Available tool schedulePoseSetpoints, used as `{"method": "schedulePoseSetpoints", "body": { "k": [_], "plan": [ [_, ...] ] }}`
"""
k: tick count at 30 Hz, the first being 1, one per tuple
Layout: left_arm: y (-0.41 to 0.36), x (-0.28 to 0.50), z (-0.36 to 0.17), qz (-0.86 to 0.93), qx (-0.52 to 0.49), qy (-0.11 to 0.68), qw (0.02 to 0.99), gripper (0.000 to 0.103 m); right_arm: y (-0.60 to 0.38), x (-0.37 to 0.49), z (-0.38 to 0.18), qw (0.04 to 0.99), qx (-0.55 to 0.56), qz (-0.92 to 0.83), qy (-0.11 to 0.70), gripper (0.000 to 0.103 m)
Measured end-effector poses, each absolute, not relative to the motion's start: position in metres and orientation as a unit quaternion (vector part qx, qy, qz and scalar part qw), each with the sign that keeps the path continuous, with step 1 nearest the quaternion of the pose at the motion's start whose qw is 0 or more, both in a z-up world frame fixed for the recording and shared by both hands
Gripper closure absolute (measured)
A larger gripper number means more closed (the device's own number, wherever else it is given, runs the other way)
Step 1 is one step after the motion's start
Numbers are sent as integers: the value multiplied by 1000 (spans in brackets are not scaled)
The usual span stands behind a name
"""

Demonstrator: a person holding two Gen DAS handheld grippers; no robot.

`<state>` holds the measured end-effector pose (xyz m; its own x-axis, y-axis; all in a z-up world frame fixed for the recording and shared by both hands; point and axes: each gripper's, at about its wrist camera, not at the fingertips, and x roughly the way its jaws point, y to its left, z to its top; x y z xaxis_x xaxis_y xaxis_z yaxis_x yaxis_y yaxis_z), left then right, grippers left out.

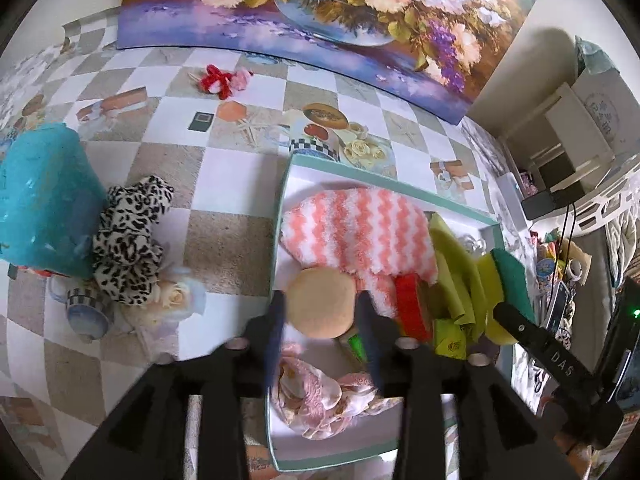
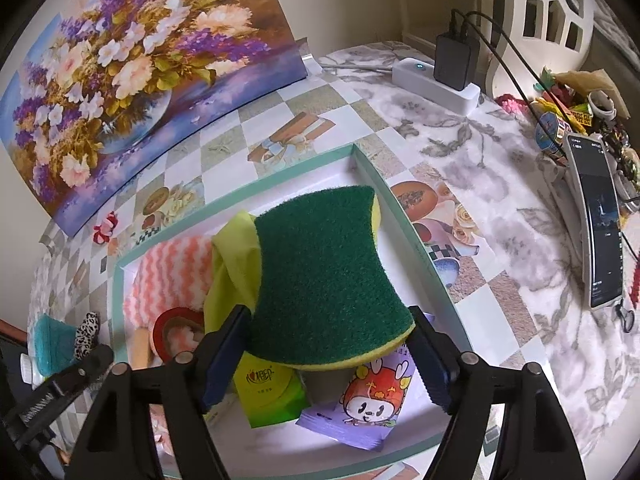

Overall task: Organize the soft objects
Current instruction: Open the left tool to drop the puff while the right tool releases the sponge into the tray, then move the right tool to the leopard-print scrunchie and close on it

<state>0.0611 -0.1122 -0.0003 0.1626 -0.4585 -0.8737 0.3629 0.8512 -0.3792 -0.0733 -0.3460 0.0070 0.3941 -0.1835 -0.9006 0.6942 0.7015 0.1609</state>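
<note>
My left gripper point(image 1: 320, 300) is open over a teal-rimmed white box point(image 1: 384, 178); a round beige puff point(image 1: 320, 308) lies between its fingers, which stand just off its sides. A pink-and-white zigzag fluffy cloth point(image 1: 360, 228), a yellow-green cloth point(image 1: 456, 264) and a pink satin scrunchie point(image 1: 316, 396) also lie in the box. My right gripper point(image 2: 330, 316) is open around a green-and-yellow sponge point(image 2: 324, 276), which rests tilted on a green packet point(image 2: 268, 392) and a purple cartoon packet point(image 2: 368, 404) at the box's right end point(image 2: 400, 216).
Left of the box, on the checked tablecloth, lie a leopard-print scrunchie point(image 1: 128, 240) and a teal fluffy item point(image 1: 44, 196). A red-and-pink bow point(image 1: 220, 80) sits near the flower painting point(image 1: 320, 12). A phone point(image 2: 600, 220) and a power strip point(image 2: 436, 84) are at the right.
</note>
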Motion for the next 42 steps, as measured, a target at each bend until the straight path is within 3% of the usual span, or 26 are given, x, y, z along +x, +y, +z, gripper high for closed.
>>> {"method": "schedulePoseSetpoints", "body": {
  "k": [5,8,10,11,13,33,42],
  "plan": [
    [-106,65,2,-244,-32,592,768,34,-339,-71,11,794,254,-274,480,14],
    [-102,68,-2,-224,-26,598,769,33,-335,-69,13,799,245,-271,477,0],
    [-100,69,-5,-209,-19,600,772,29,-332,-68,15,804,237,-269,474,0],
    [-99,70,-6,-203,-15,599,775,18,-330,-67,16,806,230,-269,474,0],
    [-97,70,-5,-195,-10,591,782,13,-328,-65,16,808,222,-269,475,0],
    [-75,74,19,-175,12,574,800,13,-285,-47,34,829,169,-222,484,0],
    [-36,83,54,-171,-10,544,822,13,-245,-30,58,865,176,-141,448,0]
  ]
}}
